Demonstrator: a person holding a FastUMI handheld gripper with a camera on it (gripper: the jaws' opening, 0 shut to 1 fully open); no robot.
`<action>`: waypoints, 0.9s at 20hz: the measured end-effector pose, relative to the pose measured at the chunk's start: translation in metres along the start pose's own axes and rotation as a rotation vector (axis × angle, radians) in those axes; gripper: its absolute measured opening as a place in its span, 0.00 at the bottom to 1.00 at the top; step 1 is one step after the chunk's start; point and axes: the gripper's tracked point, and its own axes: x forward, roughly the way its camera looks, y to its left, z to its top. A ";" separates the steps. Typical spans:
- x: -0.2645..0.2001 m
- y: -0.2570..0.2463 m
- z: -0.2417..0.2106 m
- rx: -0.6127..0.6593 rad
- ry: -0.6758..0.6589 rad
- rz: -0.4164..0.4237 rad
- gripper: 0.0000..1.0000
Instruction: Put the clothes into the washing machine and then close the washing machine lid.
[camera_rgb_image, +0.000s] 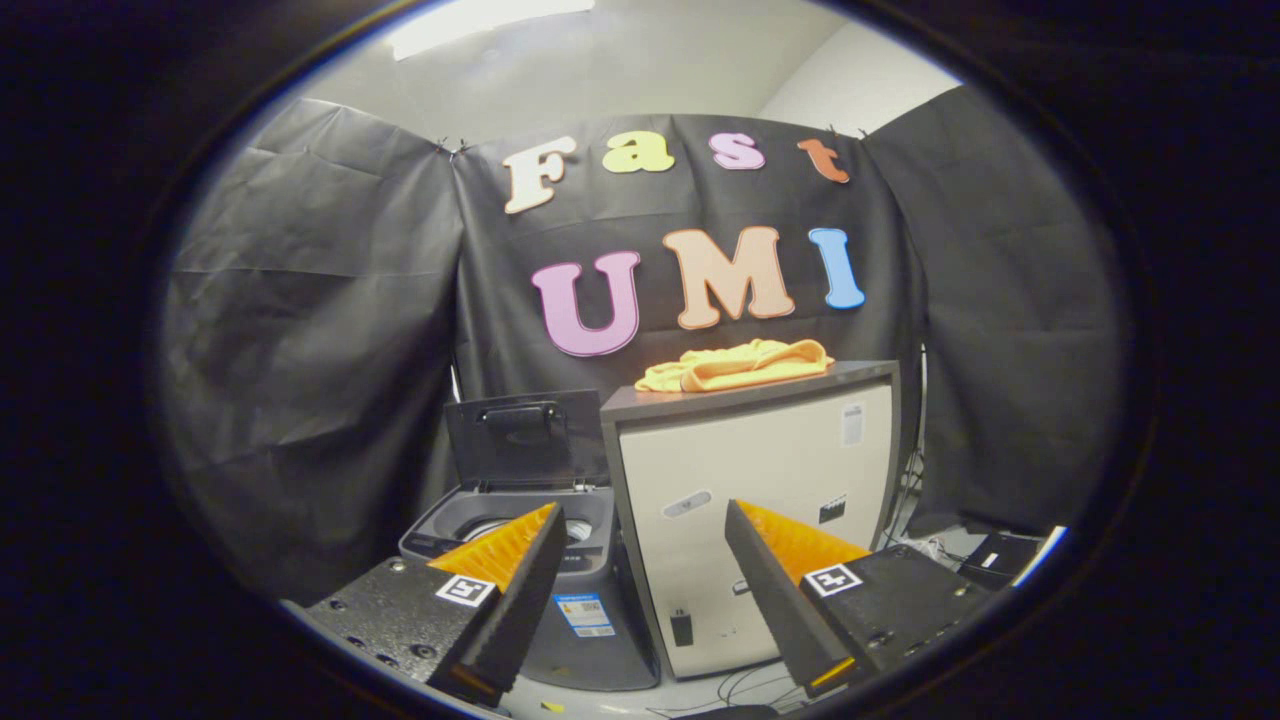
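Beyond the fingers, a tall pale cabinet (760, 500) with a dark top, and just beside it on its left a small washing machine (520, 540) with its lid (525, 435) standing straight up and open. On the cabinet top, near the back edge and about the middle, a floppy yellow-orange cloth (738, 364) in a loose heap; probably very light and soft, sure to sag and dangle when lifted, so best pinched at a thick bunched fold on top of the heap, not at a thin edge. Down low, the gripper (640, 520) with its fingers spread wide apart and nothing between them, well short of the cloth.
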 end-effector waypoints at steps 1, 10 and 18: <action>0.004 -0.003 0.006 -0.006 -0.001 -0.008 0.96; 0.078 -0.016 0.086 -0.039 0.007 -0.049 0.96; 0.188 -0.072 0.103 -0.120 0.141 -0.166 0.96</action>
